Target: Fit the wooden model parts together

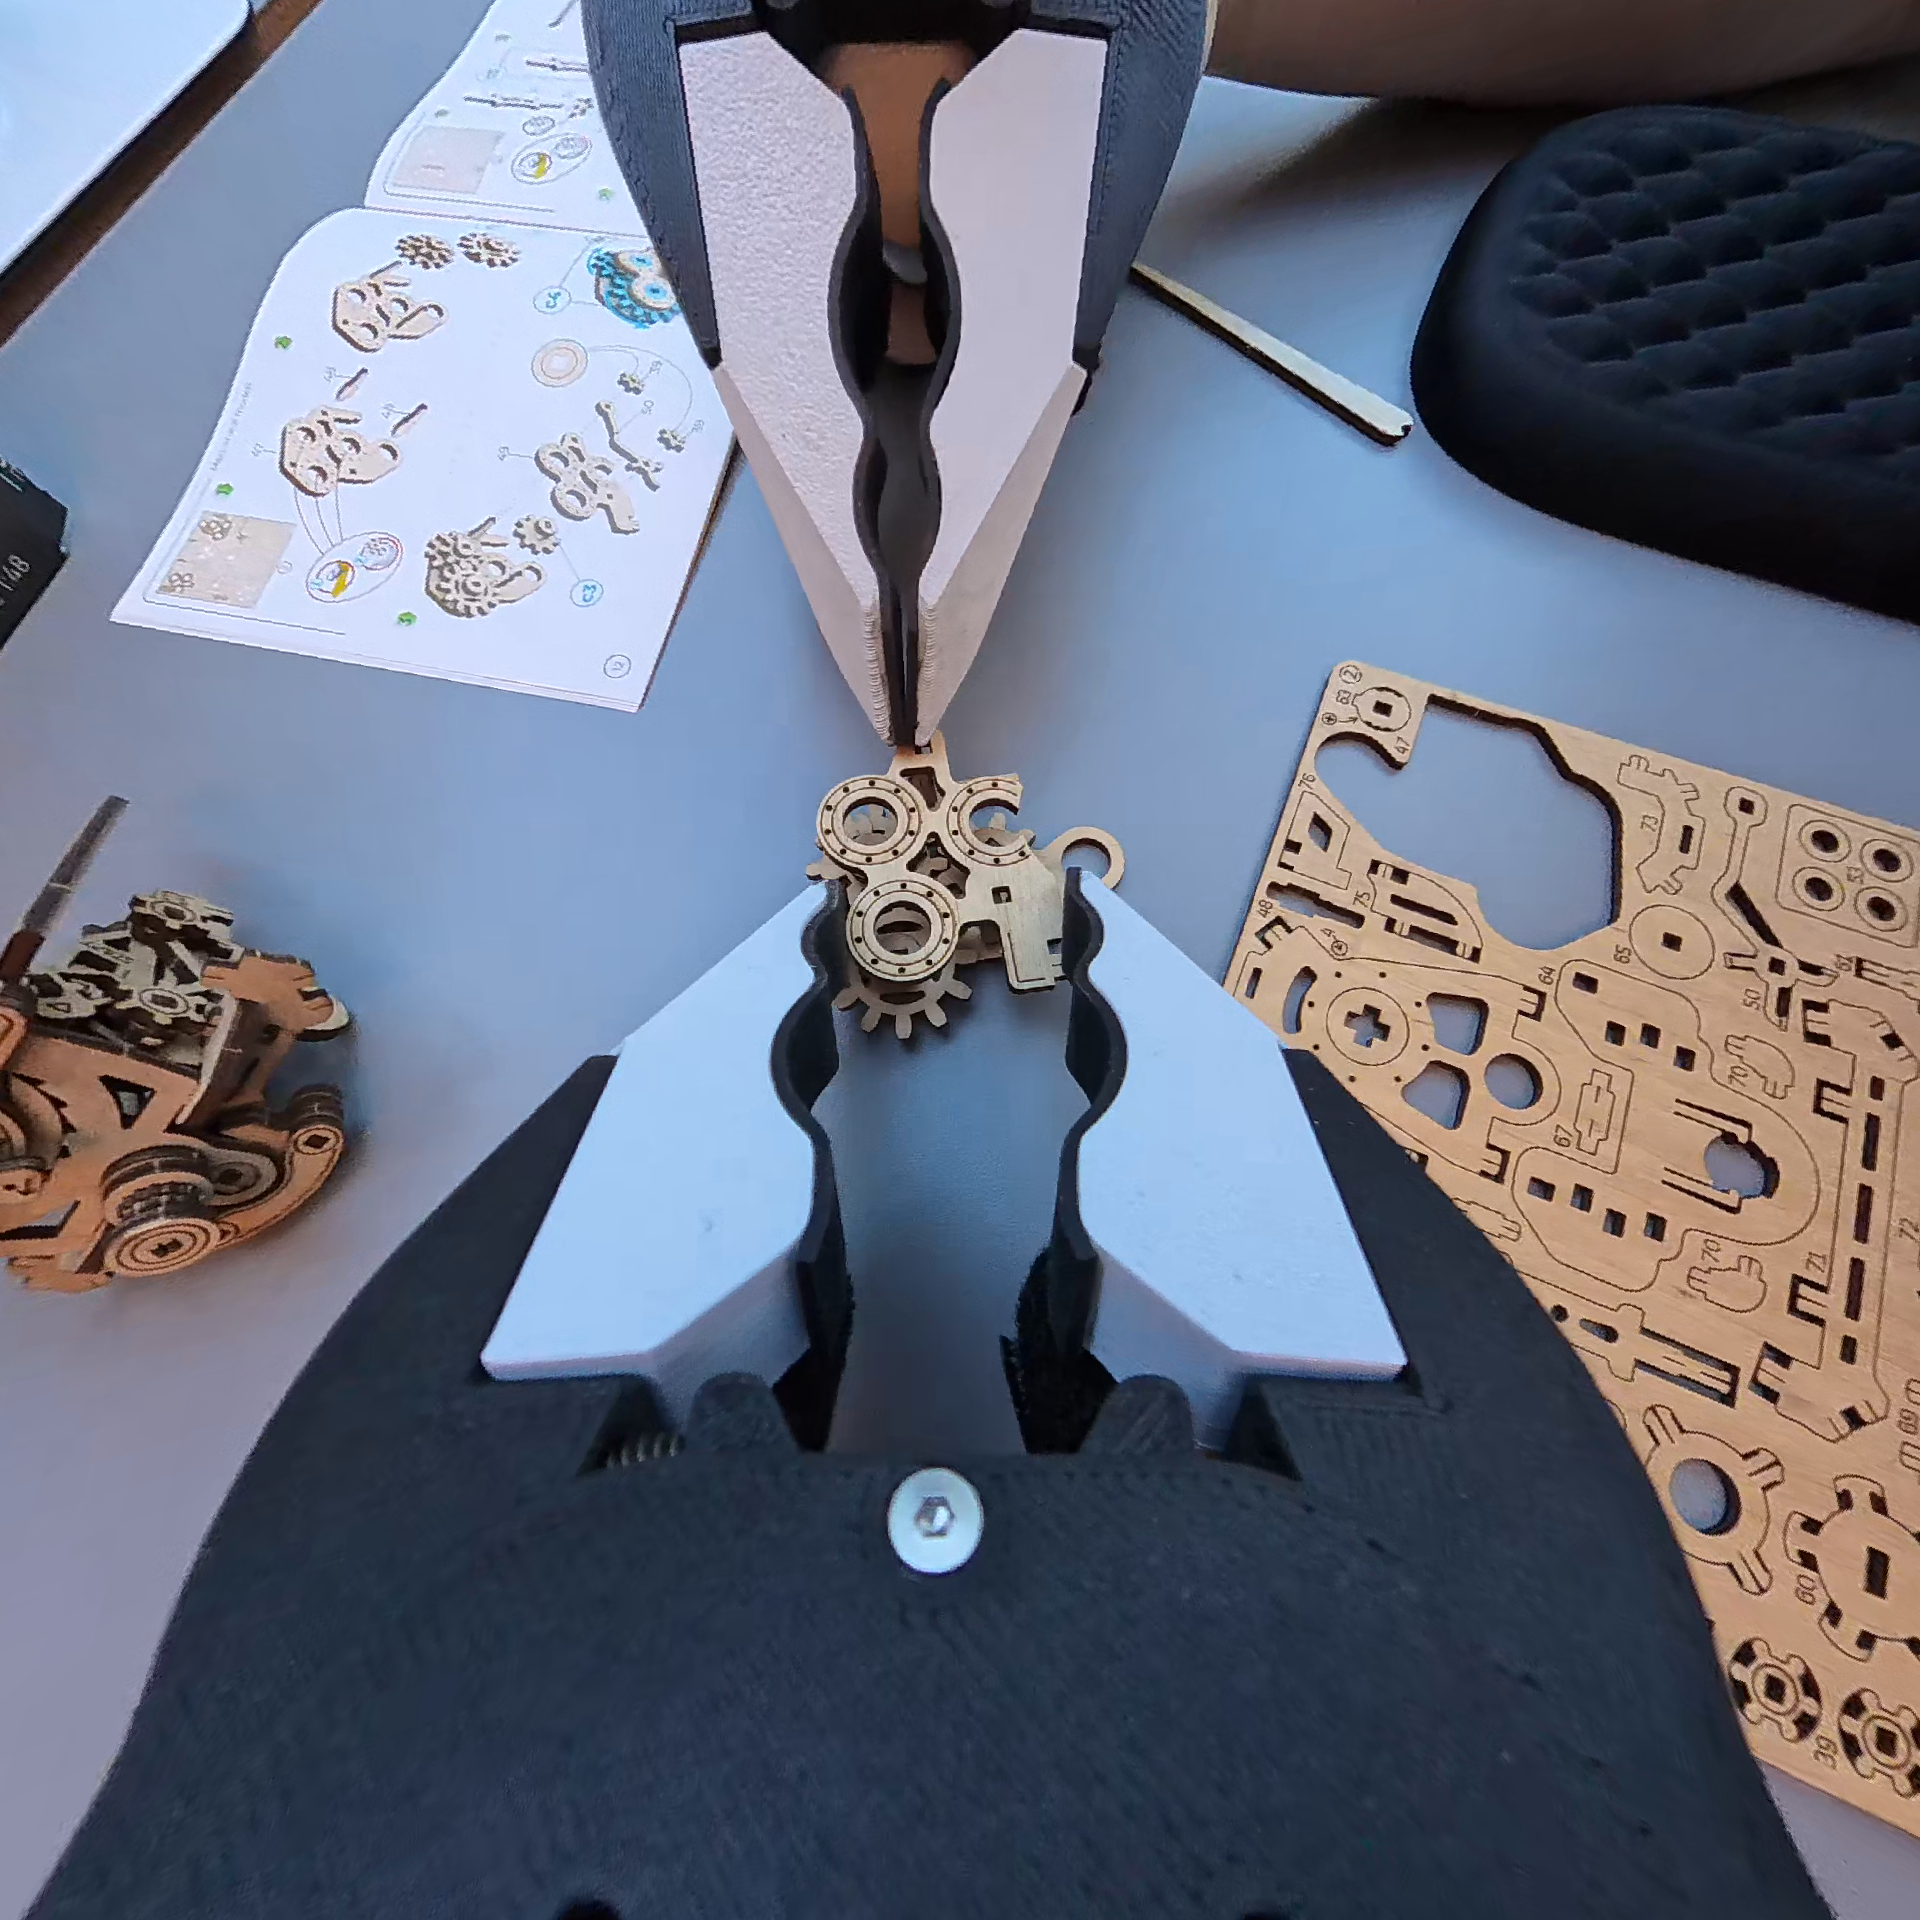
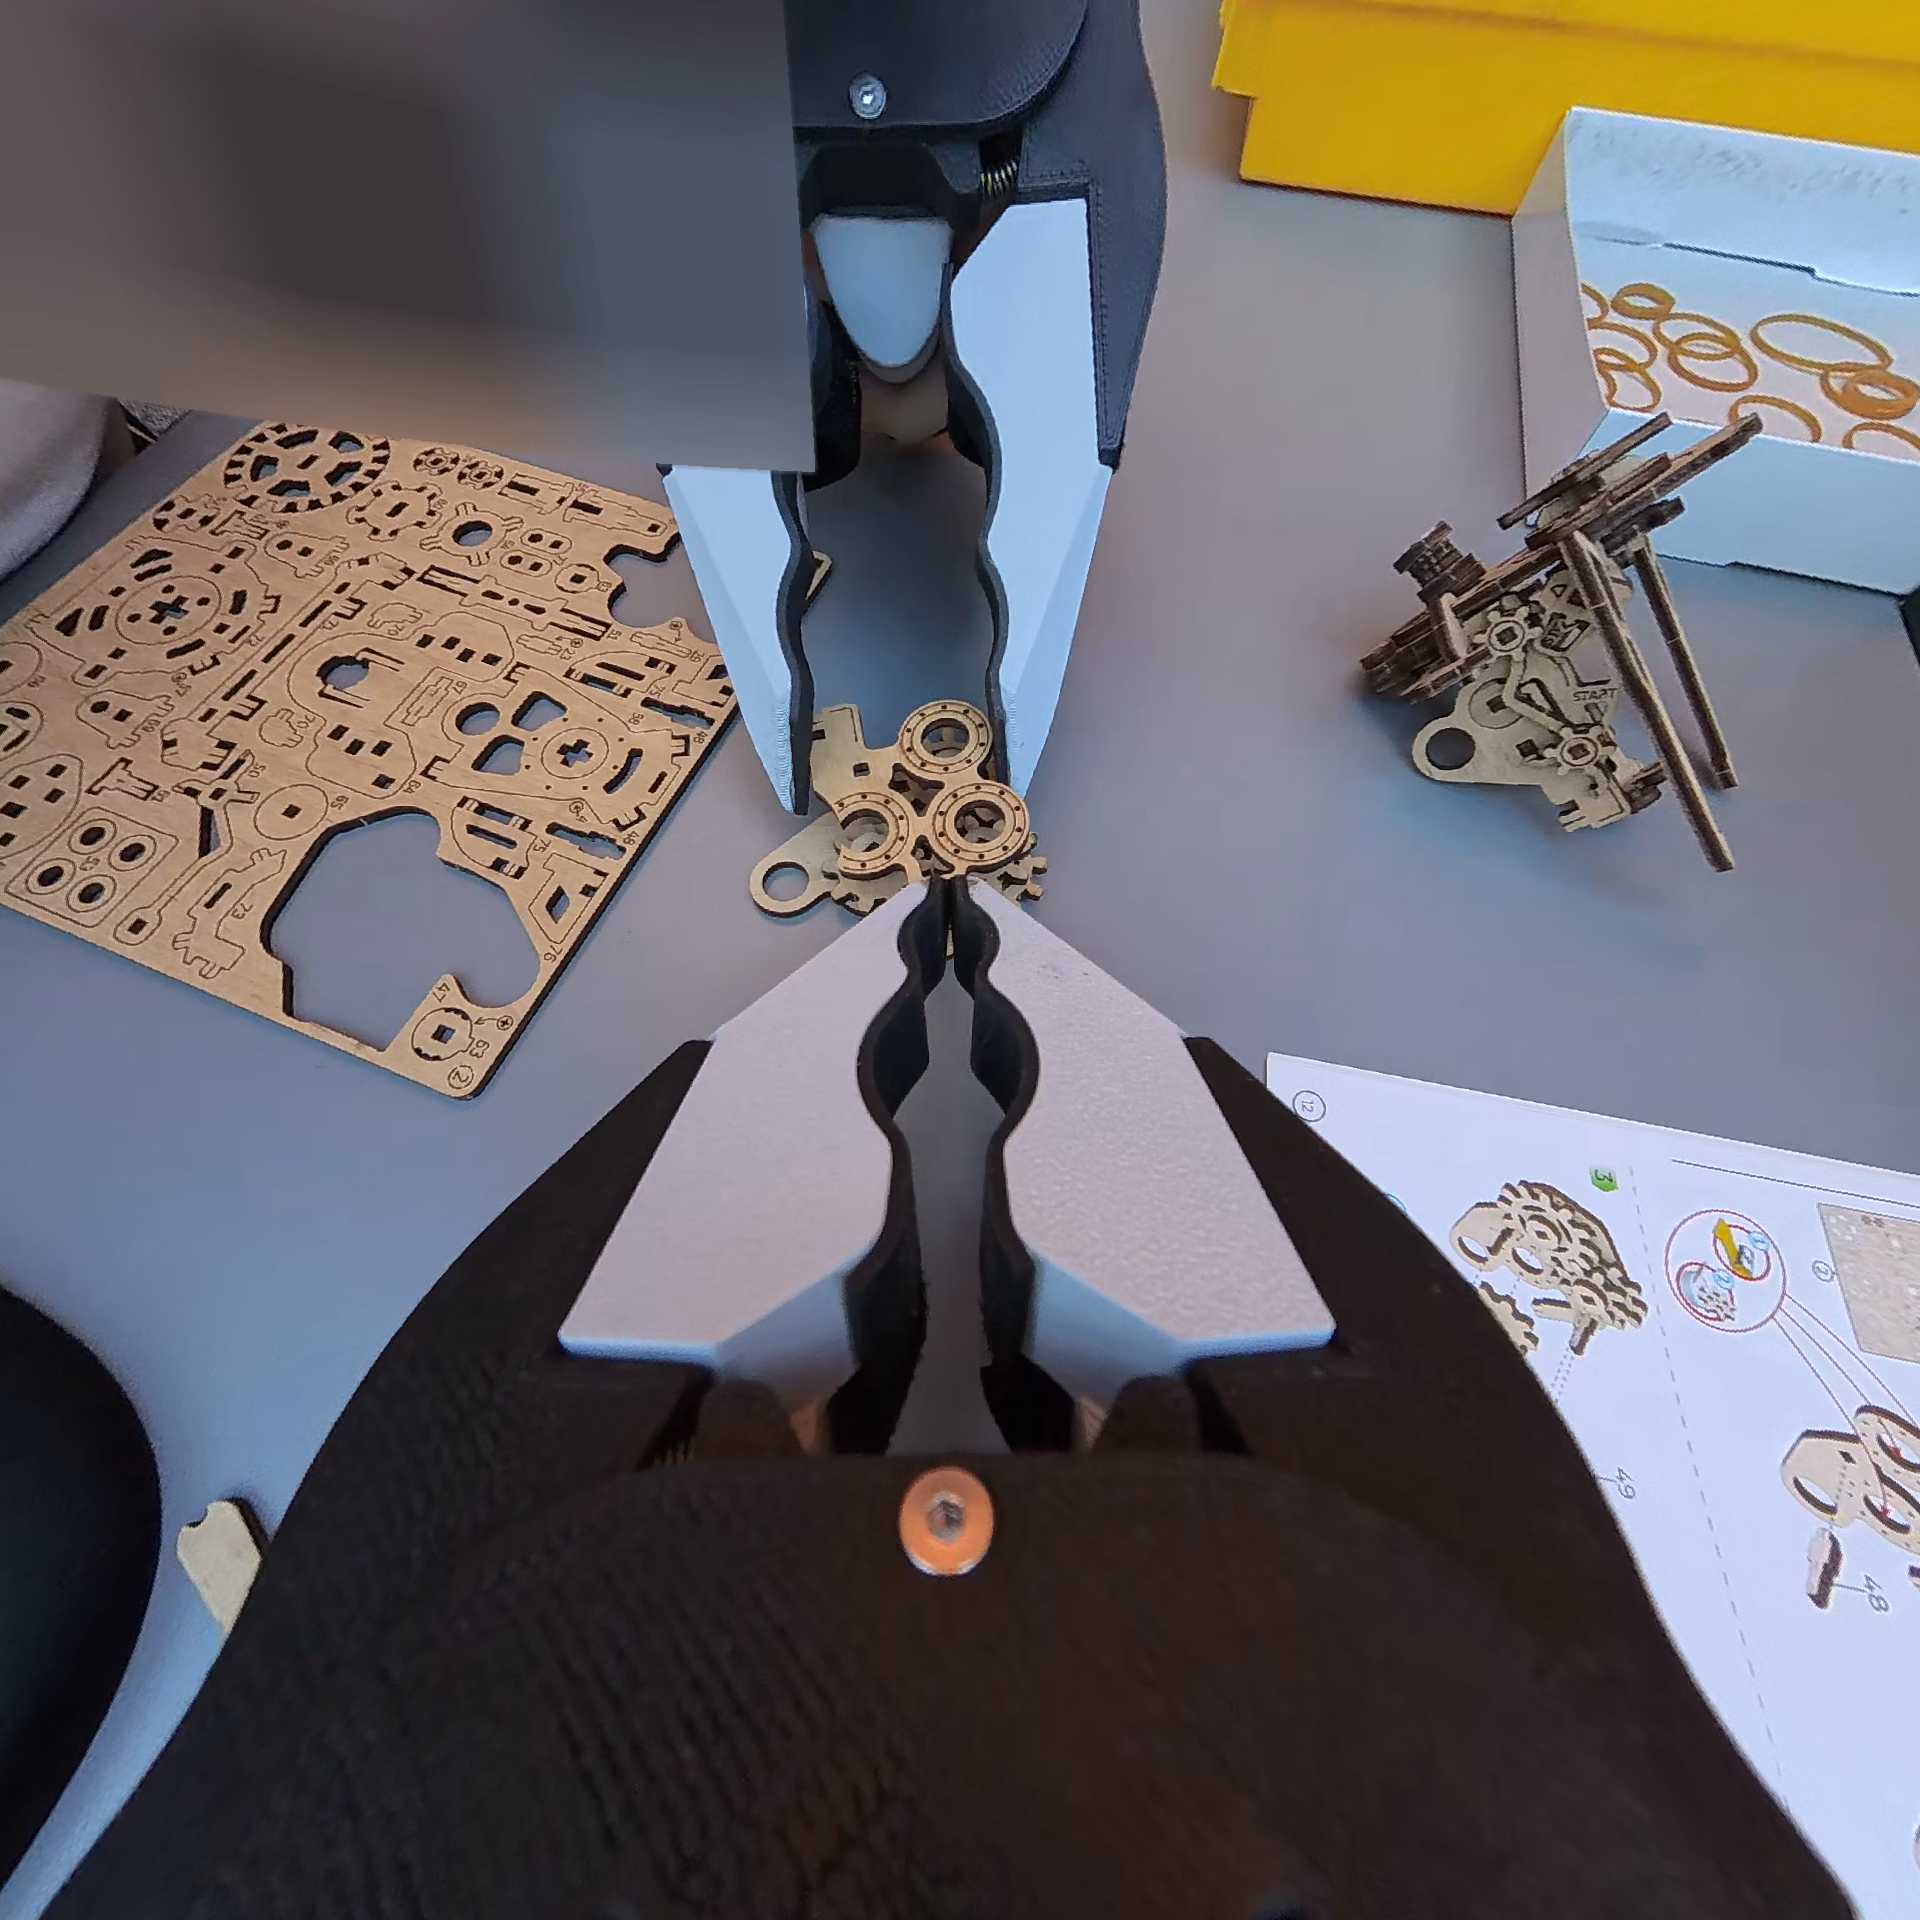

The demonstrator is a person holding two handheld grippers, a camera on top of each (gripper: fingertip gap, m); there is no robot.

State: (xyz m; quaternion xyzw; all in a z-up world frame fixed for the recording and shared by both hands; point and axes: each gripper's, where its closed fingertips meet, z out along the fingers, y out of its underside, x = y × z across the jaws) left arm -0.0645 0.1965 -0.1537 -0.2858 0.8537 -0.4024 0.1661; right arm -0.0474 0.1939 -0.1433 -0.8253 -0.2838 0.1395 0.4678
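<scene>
the small wooden gear assembly (image 1: 940,899) lies on the grey surface (image 1: 499,831) between the two tools. the right tool (image 2: 948,891) is pinched together on a tab at the assembly's edge. the left tool (image 1: 943,925) stands apart, its fingers (image 1: 727,997) on either side of the assembly. the wooden parts sheet (image 1: 1621,1122) lies just beside it, the instruction booklet (image 1: 416,447) and a partly built wooden model (image 1: 156,1091) farther off.

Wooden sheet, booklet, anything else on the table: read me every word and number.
I don't read writing out; here is what bears it.
Wooden sheet: engraved part numbers.
Booklet: printed numbers.
Half-built model: one engraved word.
Black box: partly cut off.
Gear piece in the right gripper: none visible.
</scene>
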